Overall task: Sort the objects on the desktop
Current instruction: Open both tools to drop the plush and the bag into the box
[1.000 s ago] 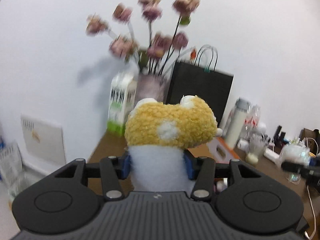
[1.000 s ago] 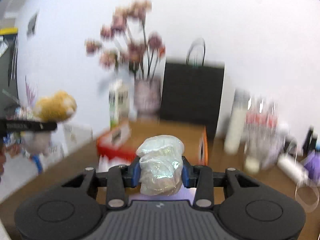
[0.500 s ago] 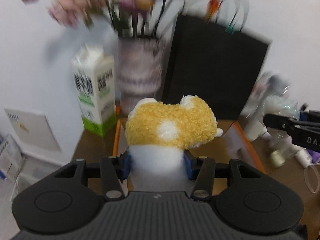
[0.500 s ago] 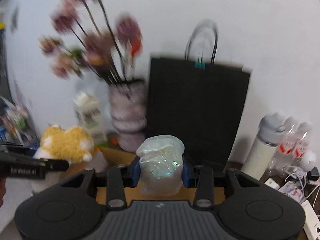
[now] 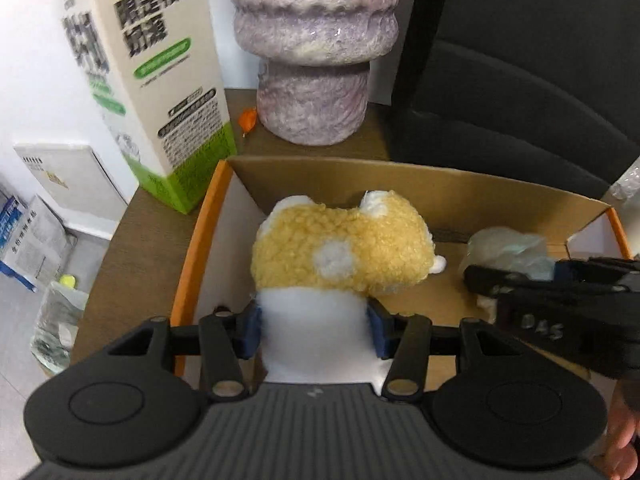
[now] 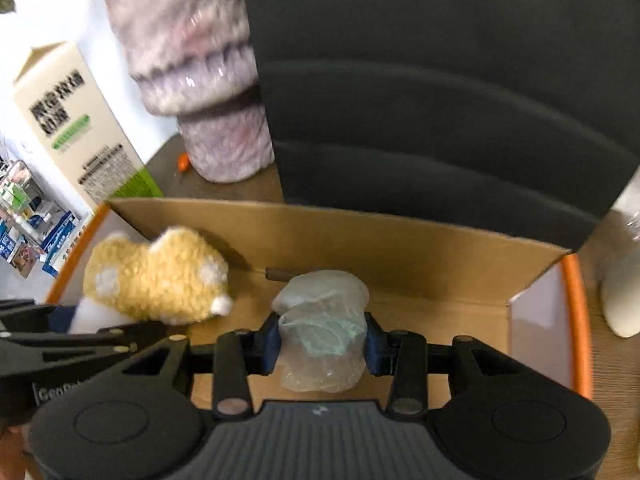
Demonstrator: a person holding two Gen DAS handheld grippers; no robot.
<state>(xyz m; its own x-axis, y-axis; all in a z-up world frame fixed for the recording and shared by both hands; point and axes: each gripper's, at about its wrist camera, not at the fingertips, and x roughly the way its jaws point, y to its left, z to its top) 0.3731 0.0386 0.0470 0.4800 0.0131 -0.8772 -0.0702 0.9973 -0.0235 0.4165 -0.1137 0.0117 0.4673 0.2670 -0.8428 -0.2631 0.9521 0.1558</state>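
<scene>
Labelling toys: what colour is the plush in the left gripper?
Golden-yellow plush toy with white spots; clearest in the left wrist view.

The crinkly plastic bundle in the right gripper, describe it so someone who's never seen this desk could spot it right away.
Find the open cardboard box with orange edges, in front of the black paper bag. Inside it, the right gripper clamps the clear plastic bundle between its blue fingers. Unlike the fuzzy yellow plush toy beside it, it is translucent, shiny, and faintly green.

We are seeing both grippers, left gripper (image 5: 314,330) and right gripper (image 6: 322,338), wearing matte black ribbed bodies, blue pads (image 5: 250,330), silver screws.
</scene>
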